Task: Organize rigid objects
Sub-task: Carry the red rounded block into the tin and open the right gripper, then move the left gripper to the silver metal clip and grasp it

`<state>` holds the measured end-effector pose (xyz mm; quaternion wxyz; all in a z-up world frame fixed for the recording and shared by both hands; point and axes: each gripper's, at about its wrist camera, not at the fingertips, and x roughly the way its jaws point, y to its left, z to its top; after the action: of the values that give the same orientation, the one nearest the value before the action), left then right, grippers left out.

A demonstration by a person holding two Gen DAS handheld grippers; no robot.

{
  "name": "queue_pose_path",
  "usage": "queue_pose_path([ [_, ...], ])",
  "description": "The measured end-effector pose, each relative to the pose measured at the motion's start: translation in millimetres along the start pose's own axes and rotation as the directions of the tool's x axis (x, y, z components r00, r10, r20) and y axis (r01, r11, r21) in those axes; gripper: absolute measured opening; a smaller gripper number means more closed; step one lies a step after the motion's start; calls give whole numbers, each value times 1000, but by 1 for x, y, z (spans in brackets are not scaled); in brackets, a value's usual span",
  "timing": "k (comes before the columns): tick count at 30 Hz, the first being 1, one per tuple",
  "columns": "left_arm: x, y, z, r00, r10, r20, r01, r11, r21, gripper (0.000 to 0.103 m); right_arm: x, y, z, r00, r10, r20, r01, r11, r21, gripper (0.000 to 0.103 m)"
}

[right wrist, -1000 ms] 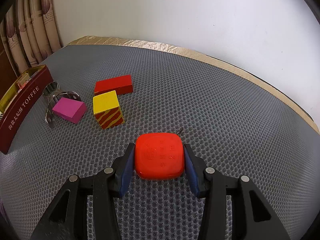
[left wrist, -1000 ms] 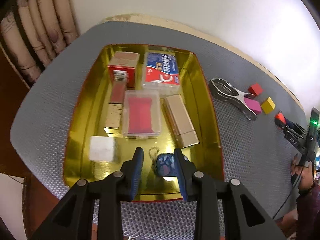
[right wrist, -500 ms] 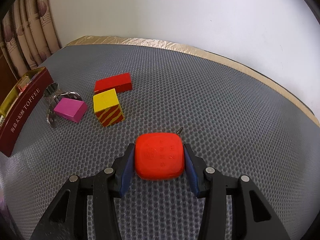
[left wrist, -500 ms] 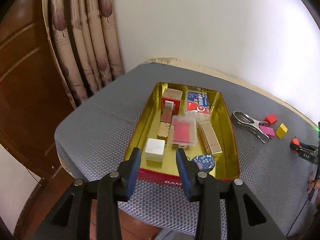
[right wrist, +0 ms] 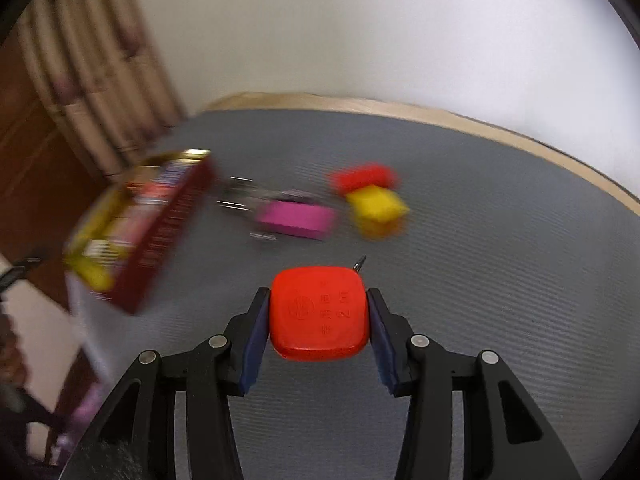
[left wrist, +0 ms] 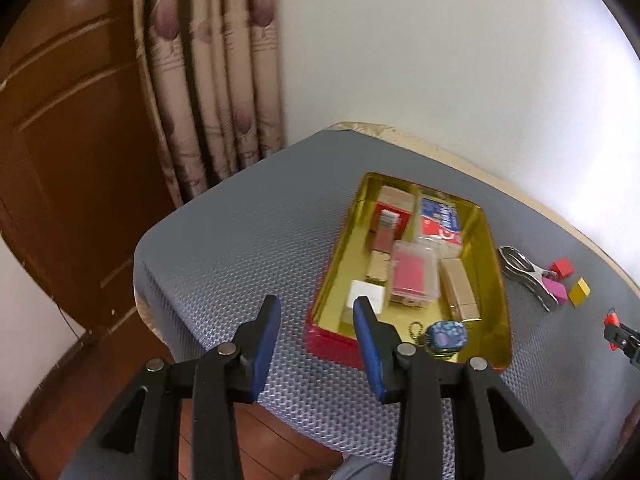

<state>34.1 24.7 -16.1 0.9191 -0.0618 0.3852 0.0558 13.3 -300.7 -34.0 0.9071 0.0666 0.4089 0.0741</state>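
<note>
My right gripper (right wrist: pixel 318 312) is shut on a red rounded square tag (right wrist: pixel 318 312) and holds it above the grey mat. A gold tin with red sides (left wrist: pixel 490 240) holds several small boxes and a blue patterned keychain (left wrist: pixel 446 334) at its near end; it also shows blurred in the right wrist view (right wrist: pixel 160 232). My left gripper (left wrist: pixel 316 326) is open and empty, raised near the tin's near left corner. A metal clip (left wrist: pixel 520 268), a magenta block (left wrist: pixel 557 290), a red block (left wrist: pixel 563 267) and a yellow block (left wrist: pixel 579 291) lie right of the tin.
The table's near left corner and edge (left wrist: pixel 160 292) lie close below my left gripper. A curtain (left wrist: pixel 216 80) and a brown door (left wrist: pixel 72 140) stand at the left. The wall runs along the table's far side. The right gripper shows at the right edge (left wrist: pixel 618 332).
My left gripper has let go of the blue keychain in the tin and pulled back and up to the left. My right gripper has lifted the red tag and swings toward the tin.
</note>
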Motion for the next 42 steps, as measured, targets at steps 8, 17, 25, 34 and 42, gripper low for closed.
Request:
queue_pose_path([
  [8, 17, 10, -4, 997, 0, -75, -2, 1000, -24, 38, 57, 133, 56, 986, 156, -61, -164, 973, -165, 43],
  [17, 25, 21, 0, 996, -13, -93, 6, 997, -72, 38, 130, 210, 62, 977, 139, -164, -175, 957, -230, 43],
  [25, 34, 25, 0, 992, -28, -125, 17, 996, -87, 38, 154, 225, 56, 969, 127, -211, -173, 960, -218, 44],
  [34, 35, 22, -1, 991, -15, -133, 6, 998, -69, 39, 121, 202, 60, 977, 193, -96, -206, 966, -156, 54],
  [42, 27, 9, -4, 994, -1, -108, 0, 1000, -8, 39, 73, 75, 12, 995, -98, 29, 99, 995, -24, 69],
])
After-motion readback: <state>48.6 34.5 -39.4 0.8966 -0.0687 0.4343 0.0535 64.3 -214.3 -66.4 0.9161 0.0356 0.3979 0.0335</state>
